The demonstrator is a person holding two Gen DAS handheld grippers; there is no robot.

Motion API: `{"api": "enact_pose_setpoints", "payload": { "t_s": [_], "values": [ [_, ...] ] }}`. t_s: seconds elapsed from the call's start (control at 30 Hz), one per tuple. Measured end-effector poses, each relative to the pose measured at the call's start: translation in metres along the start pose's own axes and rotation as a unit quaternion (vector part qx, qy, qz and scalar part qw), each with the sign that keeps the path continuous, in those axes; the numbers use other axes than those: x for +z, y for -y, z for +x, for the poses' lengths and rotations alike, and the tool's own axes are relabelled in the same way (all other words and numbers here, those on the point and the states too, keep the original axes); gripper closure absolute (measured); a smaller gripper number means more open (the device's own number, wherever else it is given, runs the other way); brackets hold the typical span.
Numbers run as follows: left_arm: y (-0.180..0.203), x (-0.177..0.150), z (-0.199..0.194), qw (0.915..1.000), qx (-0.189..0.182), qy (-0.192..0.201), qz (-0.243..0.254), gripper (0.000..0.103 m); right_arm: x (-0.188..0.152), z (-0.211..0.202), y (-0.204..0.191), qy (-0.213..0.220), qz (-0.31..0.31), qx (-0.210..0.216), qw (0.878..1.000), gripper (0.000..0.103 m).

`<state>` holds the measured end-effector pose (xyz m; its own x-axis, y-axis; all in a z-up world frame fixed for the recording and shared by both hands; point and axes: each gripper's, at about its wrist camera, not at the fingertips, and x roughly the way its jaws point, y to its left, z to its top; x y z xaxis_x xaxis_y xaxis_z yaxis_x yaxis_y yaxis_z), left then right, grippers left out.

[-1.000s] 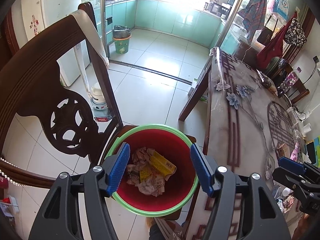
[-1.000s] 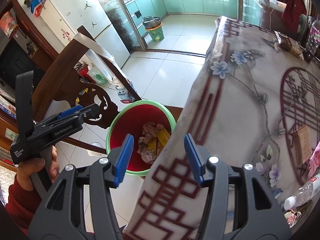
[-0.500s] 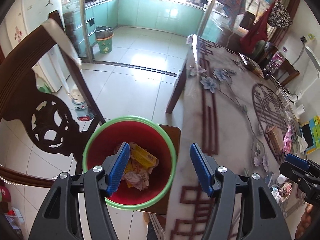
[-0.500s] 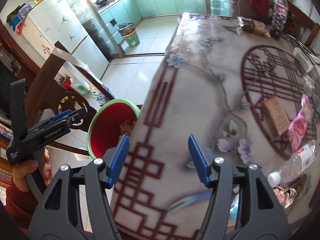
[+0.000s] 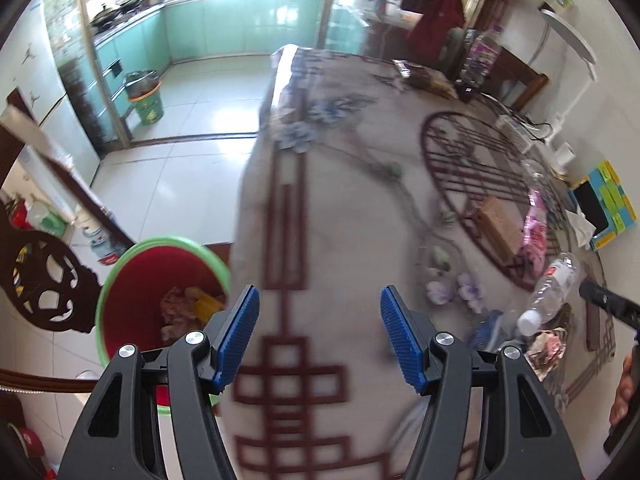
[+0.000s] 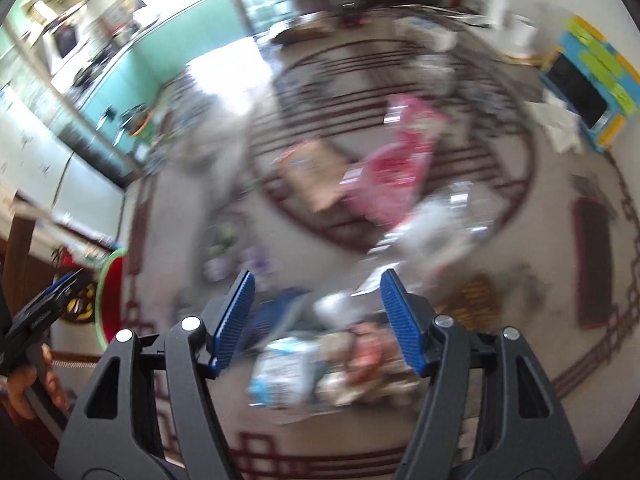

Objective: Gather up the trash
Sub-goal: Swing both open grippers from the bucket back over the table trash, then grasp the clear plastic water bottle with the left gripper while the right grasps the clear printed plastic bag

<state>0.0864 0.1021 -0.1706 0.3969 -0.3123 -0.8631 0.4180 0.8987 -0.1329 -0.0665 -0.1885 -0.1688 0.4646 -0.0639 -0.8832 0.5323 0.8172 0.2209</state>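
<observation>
both grippers were empty, the left gripper (image 5: pixel 318 334) with jaws apart over the table (image 5: pixel 344 208) and the right gripper (image 6: pixel 316 318) opening above the blurry wrappers (image 6: pixel 344 364), so I'd say it needed to drop and pinch one, then carry it to the red bin (image 5: pixel 132 276) beside the table

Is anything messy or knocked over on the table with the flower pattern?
Yes. A clear plastic bottle with a white cap lies tipped on its side near the table's right edge, with crumpled wrappers beside it. A pink packet and a brown cardboard box lie loose further back.
</observation>
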Motion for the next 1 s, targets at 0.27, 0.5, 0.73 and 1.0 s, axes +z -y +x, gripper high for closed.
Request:
{"api": "enact_pose_setpoints", "payload": {
  "t_s": [0.27, 0.5, 0.73, 1.0],
  "values": [
    [0.103, -0.006, 0.011, 0.9999, -0.004, -0.007, 0.008, 0.038, 0.062, 0.003, 0.112, 0.016, -0.004, -0.022, 1.000, 0.040],
    [0.188, -0.024, 0.015, 0.9989, -0.016, -0.020, 0.040, 0.037, 0.155, 0.046, 0.156, 0.033, -0.062, -0.014, 0.997, 0.040],
    [0.239, -0.036, 0.022, 0.9943, 0.009, -0.037, 0.100, 0.037, 0.233, 0.126, 0.150, -0.004, -0.133, -0.039, 0.990, 0.046],
    [0.278, -0.021, 0.046, 0.9849, -0.010, -0.049, 0.166, 0.037, 0.253, 0.159, 0.150, -0.036, -0.125, 0.013, 0.991, 0.097]
  ]
}}
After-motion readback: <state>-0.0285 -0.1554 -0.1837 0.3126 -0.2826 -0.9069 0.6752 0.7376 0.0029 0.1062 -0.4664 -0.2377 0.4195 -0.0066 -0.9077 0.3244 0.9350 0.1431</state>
